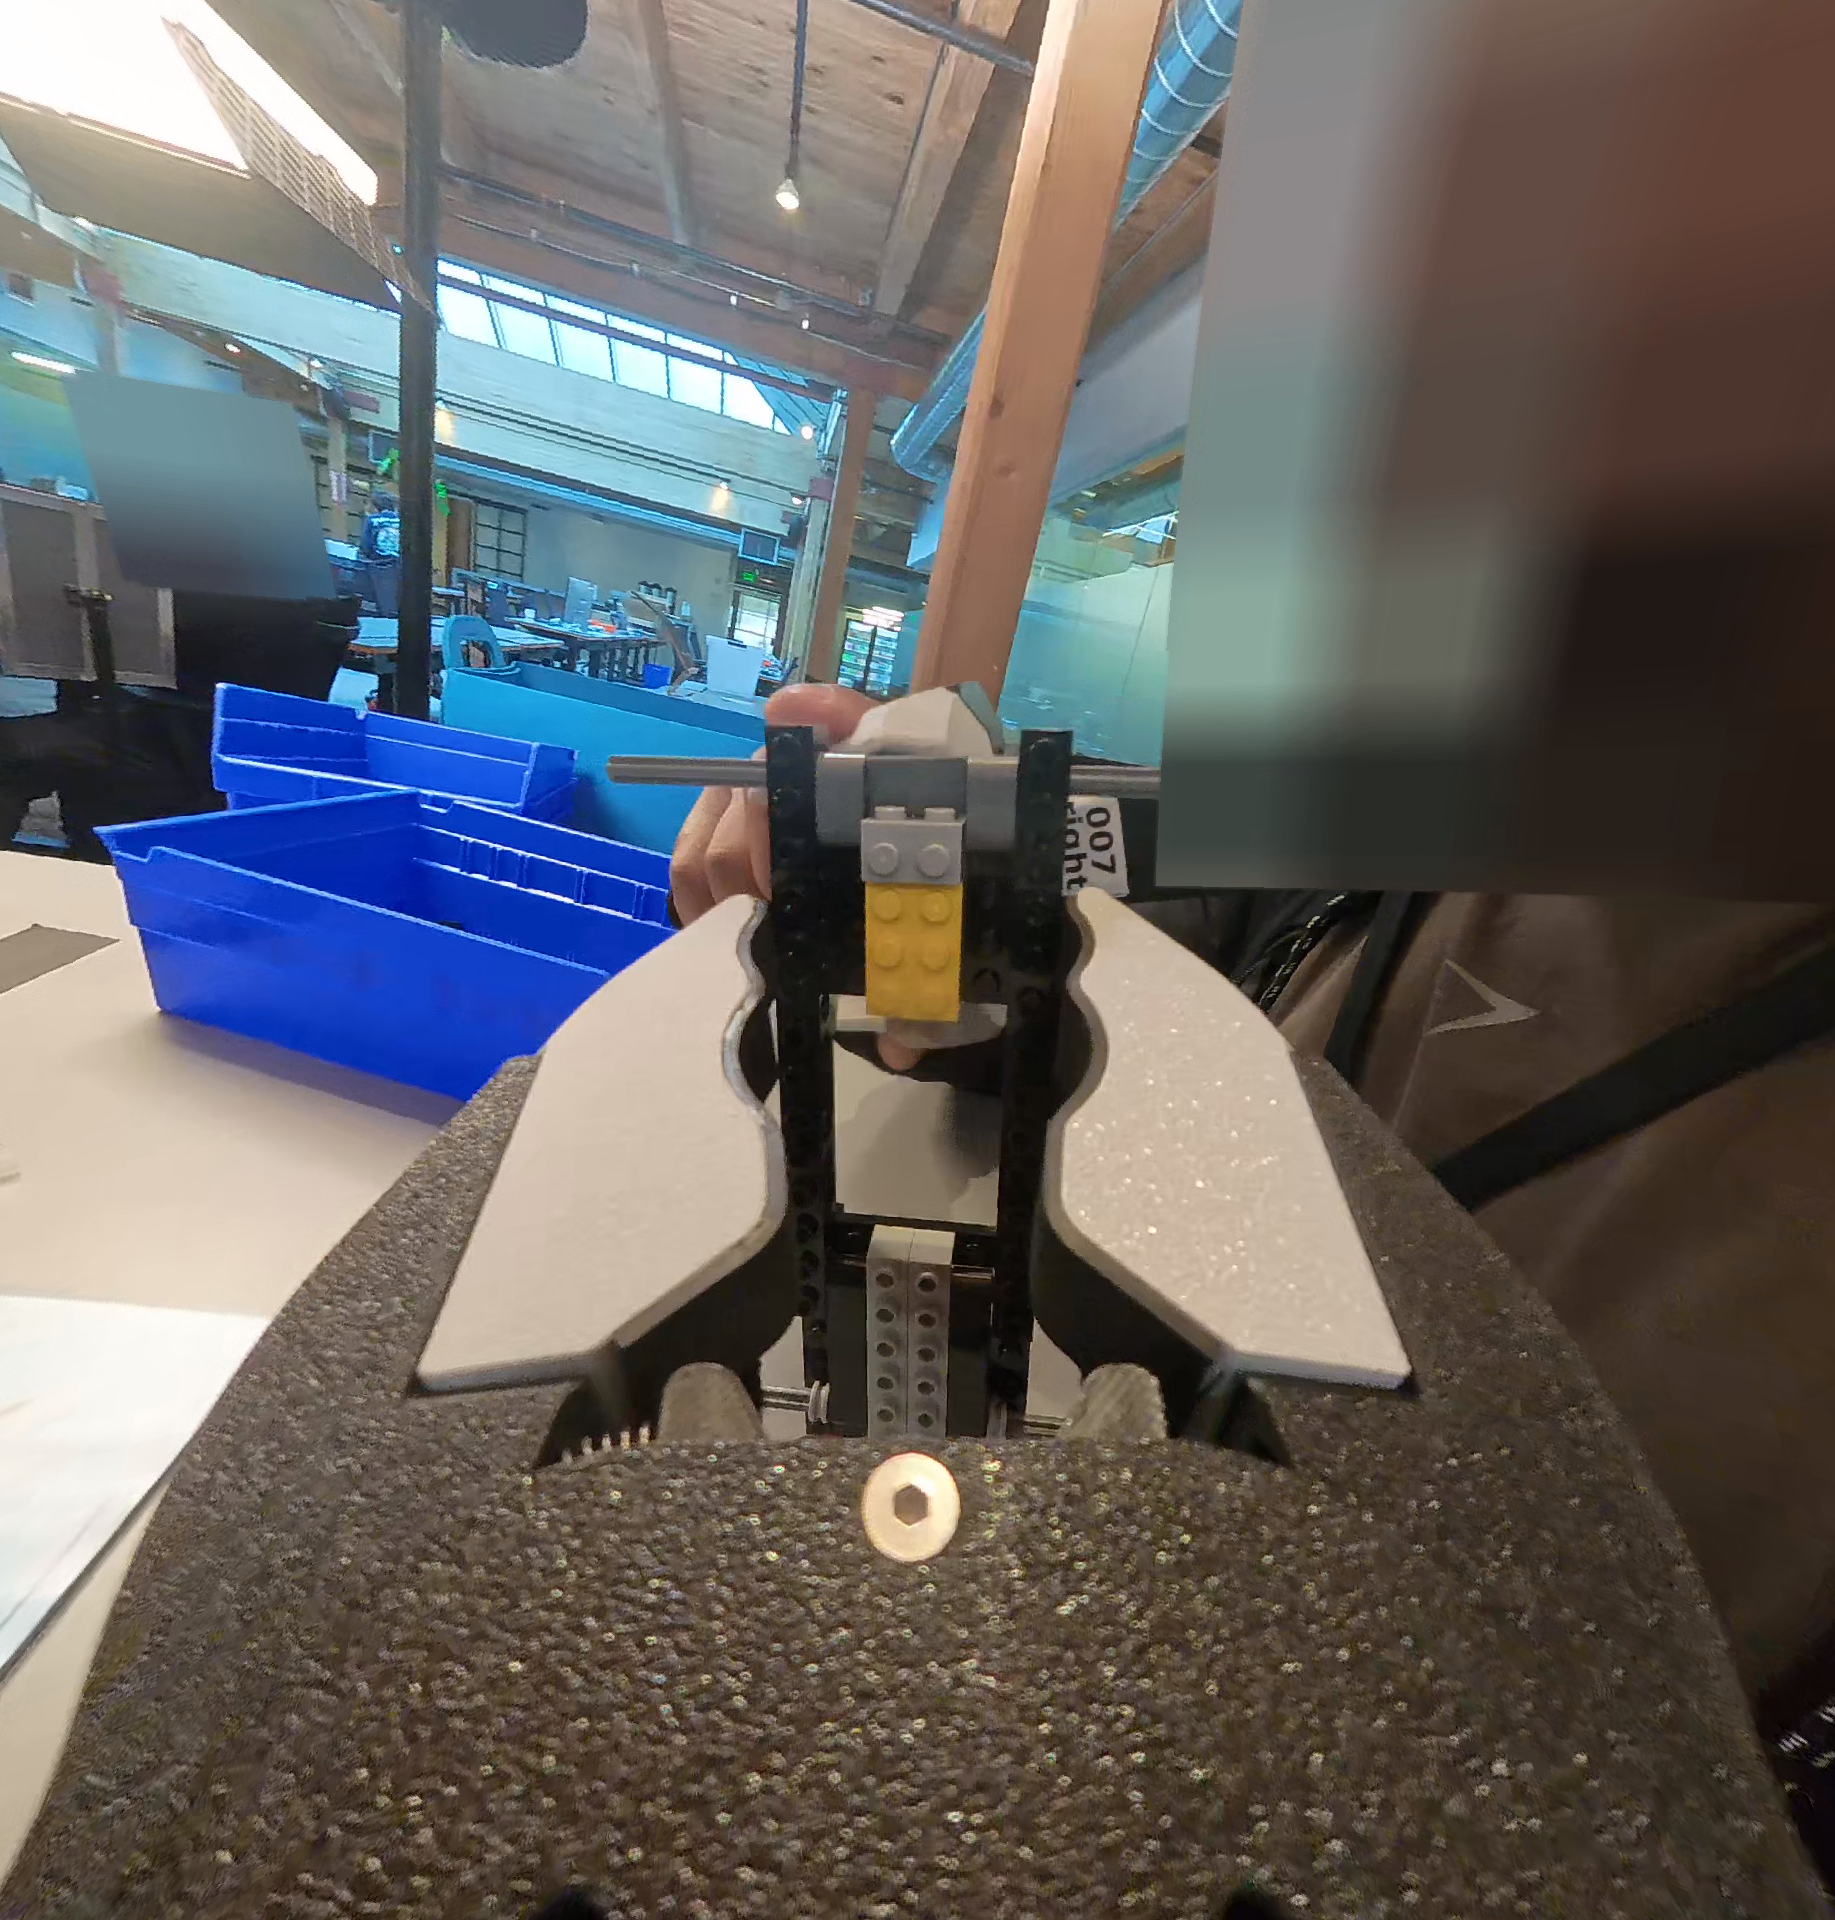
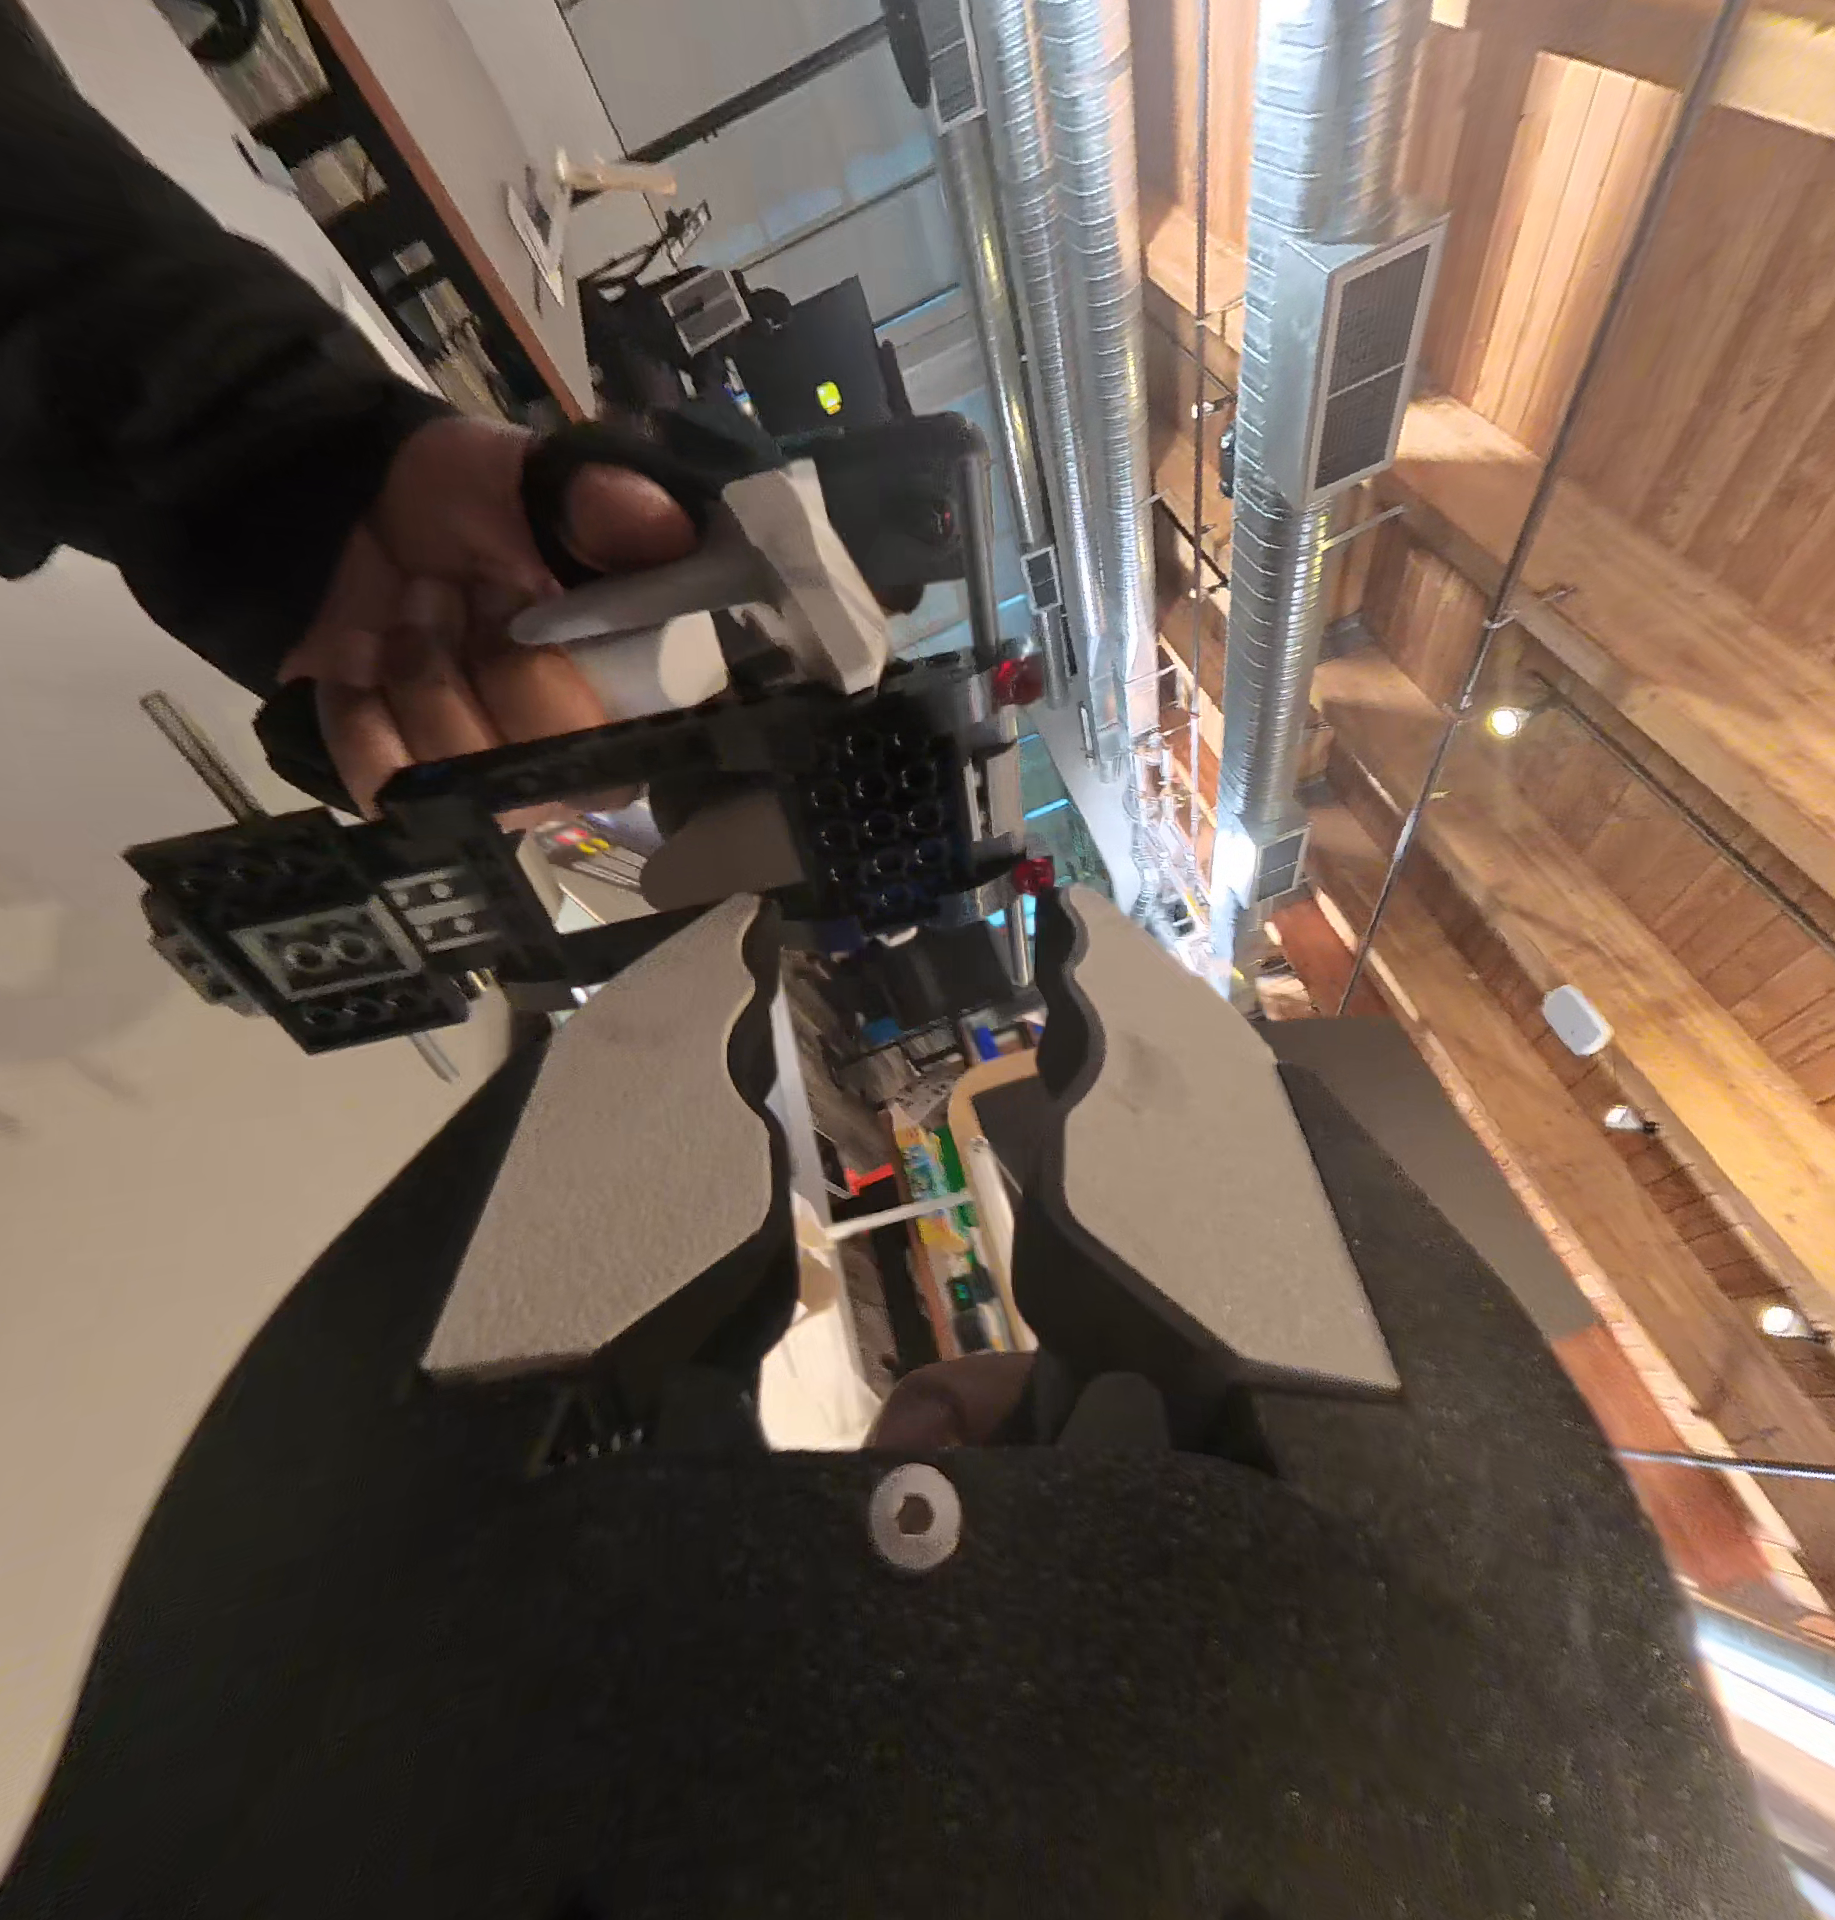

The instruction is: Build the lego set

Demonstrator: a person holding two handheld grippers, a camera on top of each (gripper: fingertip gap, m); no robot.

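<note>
While the left gripper (image 1: 918, 1039) clamps a black brick frame (image 1: 804, 1039) between its pads, both rails pressed at centre frame, the frame's top sticks up past the fingertips, carrying a grey axle (image 1: 684, 771) crosswise, a grey brick (image 1: 915, 847) and a yellow brick (image 1: 913, 951) below it. Free air lies left and above the frame; right of it is a person's brown jacket (image 1: 1619, 1195), close. At left, two blue bins (image 1: 373, 935) sit on a grey table (image 1: 165, 1143), one behind the other, the near one touching nothing else; contents can't be made out. Table edge runs lower left, w/ a sheet of paper (image 1: 61, 1455) on it. In the right wrist view, the right gripper (image 2: 902, 935) stands open, nothing between its pads, tips just below the frame's black block (image 2: 877, 810) and beside a red stud (image 2: 1034, 876); contact can't be told. A gloved hand (image 2: 456, 623) at upper left holds the other gripper. Open room to the right, toward ducts (image 2: 1079, 312) and wood ceiling (image 2: 1619, 520).
</note>
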